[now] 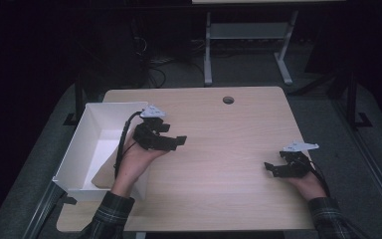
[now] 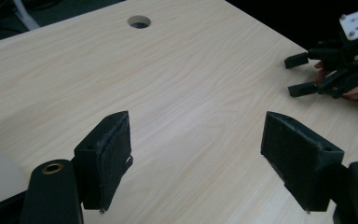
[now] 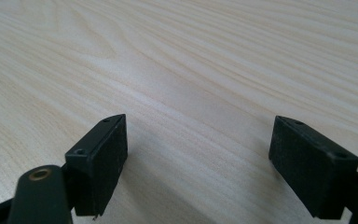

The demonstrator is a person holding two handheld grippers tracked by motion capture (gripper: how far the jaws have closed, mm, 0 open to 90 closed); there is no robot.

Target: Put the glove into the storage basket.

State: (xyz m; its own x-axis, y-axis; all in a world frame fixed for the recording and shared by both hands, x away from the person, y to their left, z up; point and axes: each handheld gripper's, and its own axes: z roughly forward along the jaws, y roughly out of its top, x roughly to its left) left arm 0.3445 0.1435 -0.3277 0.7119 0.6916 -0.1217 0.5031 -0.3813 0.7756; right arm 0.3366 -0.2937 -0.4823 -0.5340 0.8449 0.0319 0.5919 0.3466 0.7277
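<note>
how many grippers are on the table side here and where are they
2. The left gripper is held beside the white box at the table's left, jaws open. The right gripper is near the table's right edge, jaws open, pointing toward the middle.

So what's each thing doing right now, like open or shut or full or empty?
left gripper: open, nothing between its jaws, held above the table beside the box.
right gripper: open, nothing between its jaws, low over bare wood.
white box: no lid, upright at the table's left edge, looks empty inside.
table: flat, light wood, bare in the middle.
round hole: open, nothing through it.
</note>
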